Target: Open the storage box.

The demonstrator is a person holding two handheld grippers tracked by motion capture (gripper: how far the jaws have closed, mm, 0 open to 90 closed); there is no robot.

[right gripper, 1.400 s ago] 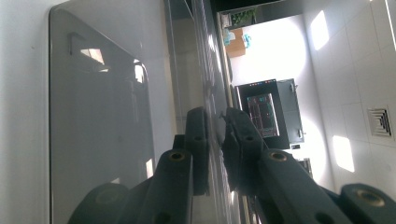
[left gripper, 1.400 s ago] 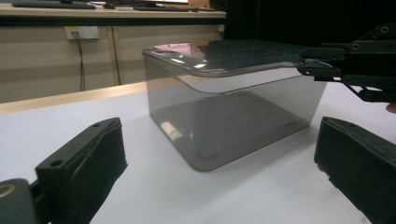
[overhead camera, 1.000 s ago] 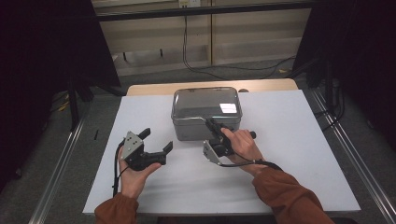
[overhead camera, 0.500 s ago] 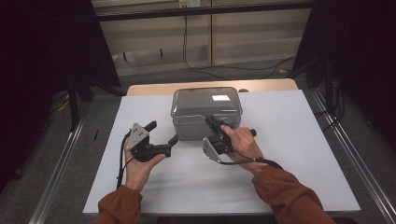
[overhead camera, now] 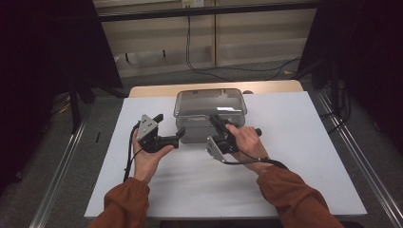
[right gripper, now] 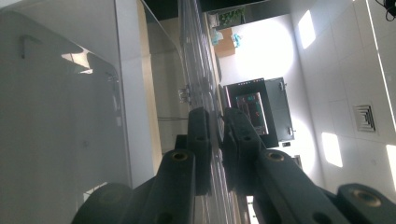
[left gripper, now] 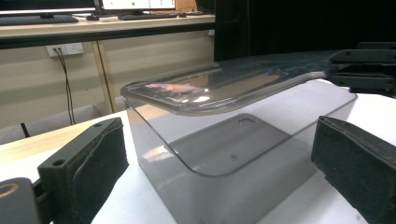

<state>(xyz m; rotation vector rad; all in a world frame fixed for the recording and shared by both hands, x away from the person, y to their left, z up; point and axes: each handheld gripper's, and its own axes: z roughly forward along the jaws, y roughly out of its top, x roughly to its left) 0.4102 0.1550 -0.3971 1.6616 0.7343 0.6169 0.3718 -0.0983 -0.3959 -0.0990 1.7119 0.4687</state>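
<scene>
Lid (overhead camera: pixel 209 100) of a smoky clear plastic box (overhead camera: pixel 192 132) sits pinched at its near rim by the right gripper (overhead camera: pixel 215 119), whose fingers (right gripper: pixel 201 140) are clenched tight on that thin edge. The left gripper (overhead camera: pixel 168 129) hangs with its fingers (left gripper: pixel 88 163) spread wide, the box's near-left corner between them but untouched. To do this well, the left fingers should probably close on the box walls first, steadying it, before the right peels the lid straight up.

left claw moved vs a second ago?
Yes. In the high view the left claw has shifted right and slightly up the frame, closing on the clear box, jaws open.
</scene>
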